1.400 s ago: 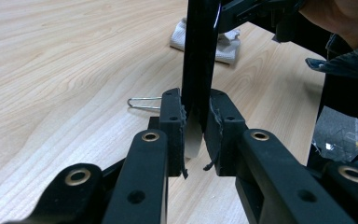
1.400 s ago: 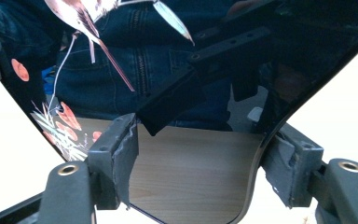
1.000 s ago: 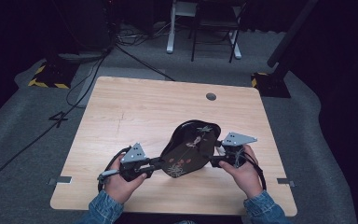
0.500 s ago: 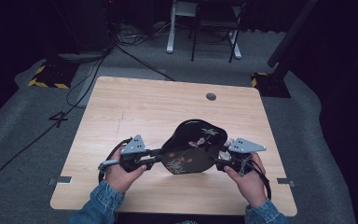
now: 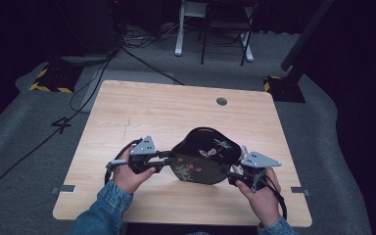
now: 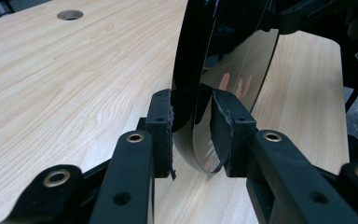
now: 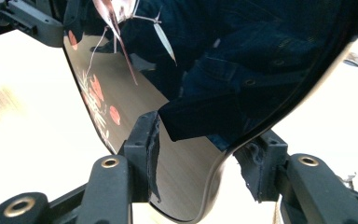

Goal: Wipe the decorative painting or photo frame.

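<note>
Fingers (image 6: 223, 126) astride tilted black tray (image 5: 203, 155)

In the high view the tray (image 5: 203, 156) covers the tips of both grippers, so we cannot see there whether the left gripper (image 5: 162, 161) or the right gripper (image 5: 235, 175) presses on its rim. In the left gripper view the tray (image 6: 223, 56) runs off the top edge, and whether both pads touch it we cannot tell. In the right gripper view the tray (image 7: 205, 70) is cut off at the top and right; its gloss mirrors a denim sleeve, which muddles the painted pattern. The right pad (image 7: 256, 163) sits behind the rim, its contact hidden. The floor beyond the table (image 5: 127, 117) is too dark to read.
</note>
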